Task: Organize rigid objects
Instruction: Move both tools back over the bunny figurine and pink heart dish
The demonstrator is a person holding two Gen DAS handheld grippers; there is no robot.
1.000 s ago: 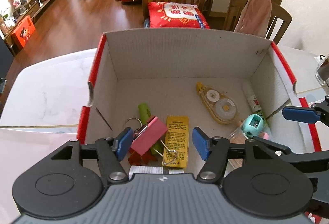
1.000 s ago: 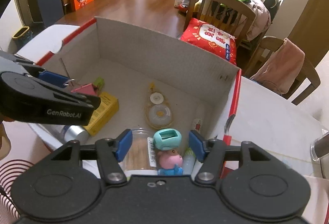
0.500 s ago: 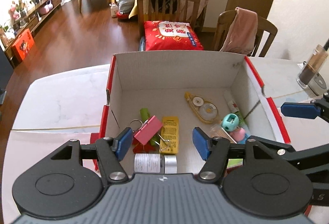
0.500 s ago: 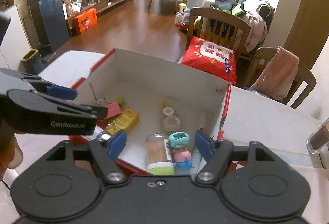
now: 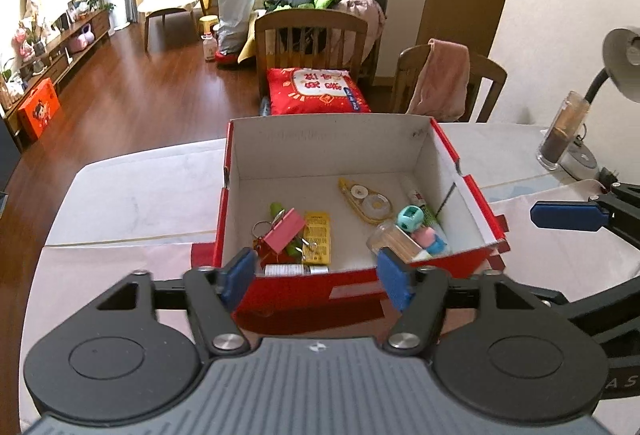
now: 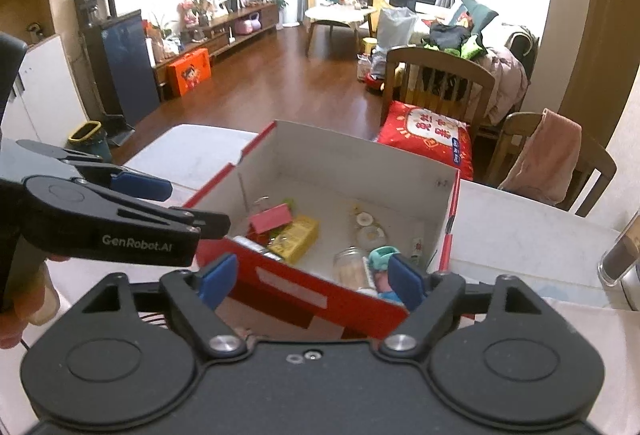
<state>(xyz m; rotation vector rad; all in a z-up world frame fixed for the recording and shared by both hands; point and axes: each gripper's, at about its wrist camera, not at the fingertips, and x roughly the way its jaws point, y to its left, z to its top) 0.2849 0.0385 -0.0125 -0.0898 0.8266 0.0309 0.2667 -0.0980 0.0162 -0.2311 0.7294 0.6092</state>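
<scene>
While both hover before red box (image 5: pixel 304 289) | left tongs (image 5: pixel 316 277), right tongs (image 6: pixel 310 281): jaws just widened, empty

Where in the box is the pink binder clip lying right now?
In the left wrist view, the pink binder clip lies on the floor of the red box, in its near-left part, propped over a green marker and beside the yellow packet.
</scene>
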